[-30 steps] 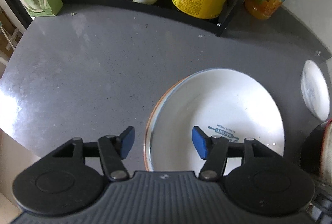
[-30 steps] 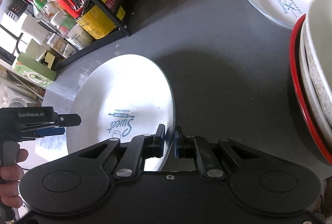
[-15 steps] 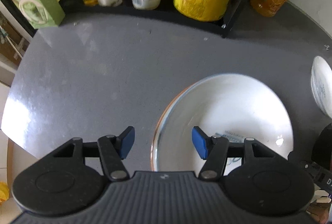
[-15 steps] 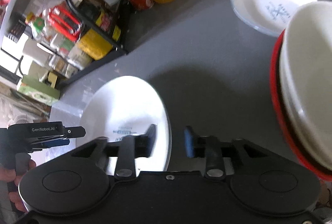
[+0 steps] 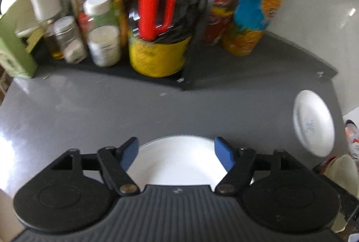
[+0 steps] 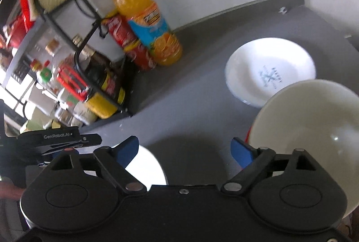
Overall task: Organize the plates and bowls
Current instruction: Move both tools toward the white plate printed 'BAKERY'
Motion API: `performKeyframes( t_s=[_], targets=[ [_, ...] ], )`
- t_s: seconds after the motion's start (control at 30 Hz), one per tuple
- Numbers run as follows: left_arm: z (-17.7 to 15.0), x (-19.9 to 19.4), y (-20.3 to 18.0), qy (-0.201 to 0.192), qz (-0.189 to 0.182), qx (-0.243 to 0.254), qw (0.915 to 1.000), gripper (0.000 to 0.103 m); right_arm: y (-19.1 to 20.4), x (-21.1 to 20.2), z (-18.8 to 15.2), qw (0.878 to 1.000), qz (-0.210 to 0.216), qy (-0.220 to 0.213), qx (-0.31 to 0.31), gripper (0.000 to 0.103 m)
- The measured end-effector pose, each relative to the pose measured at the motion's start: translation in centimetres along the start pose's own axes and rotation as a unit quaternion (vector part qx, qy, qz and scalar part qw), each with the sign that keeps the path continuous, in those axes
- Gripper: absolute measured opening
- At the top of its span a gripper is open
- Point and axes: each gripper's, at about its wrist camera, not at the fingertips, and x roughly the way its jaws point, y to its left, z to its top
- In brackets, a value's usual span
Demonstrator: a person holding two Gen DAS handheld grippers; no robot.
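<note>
A large white plate lies flat on the grey counter. My left gripper hovers above its far rim with jaws opening, and the pads do not touch it. My right gripper is also opening, with only bare counter between its pads. The large plate shows beside its left finger. A smaller white plate with a printed logo lies further back. On the right is a stack of cream bowls on a red-rimmed one. The left gripper appears at the left edge of the right wrist view.
A black wire rack of sauce bottles and jars lines the back of the counter. Beside it stand red cans and an orange juice bottle. A green carton sits at the far left. The white wall bounds the counter behind.
My right gripper let go of the large plate's rim, opened wide and rose. My left gripper lifted, widened and tilted up toward the rack. The plate stayed on the counter.
</note>
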Motion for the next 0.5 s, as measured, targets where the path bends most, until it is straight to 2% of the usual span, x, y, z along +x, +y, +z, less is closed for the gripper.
performKeyframes(
  t_s=[0.27,0.37,0.5],
  targets=[
    [1.7,0.6,-4.9,0.006,-0.05,0.024,0.9985,0.076,-2.2,-1.6,1.3,0.999,-0.022,-0.033,0.025,0.095],
    [2.1,0.5,-7.0,-0.002,-0.066,0.047,0.9967,0.077,-3.2,-2.4,1.8,0.998,-0.035,-0.046,0.034,0.102],
    [2.5,1.0,-9.0,0.009,-0.087,0.048,0.995,0.083,-4.4,-3.2,2.5,0.996,-0.046,-0.057,0.048,0.103]
  ],
)
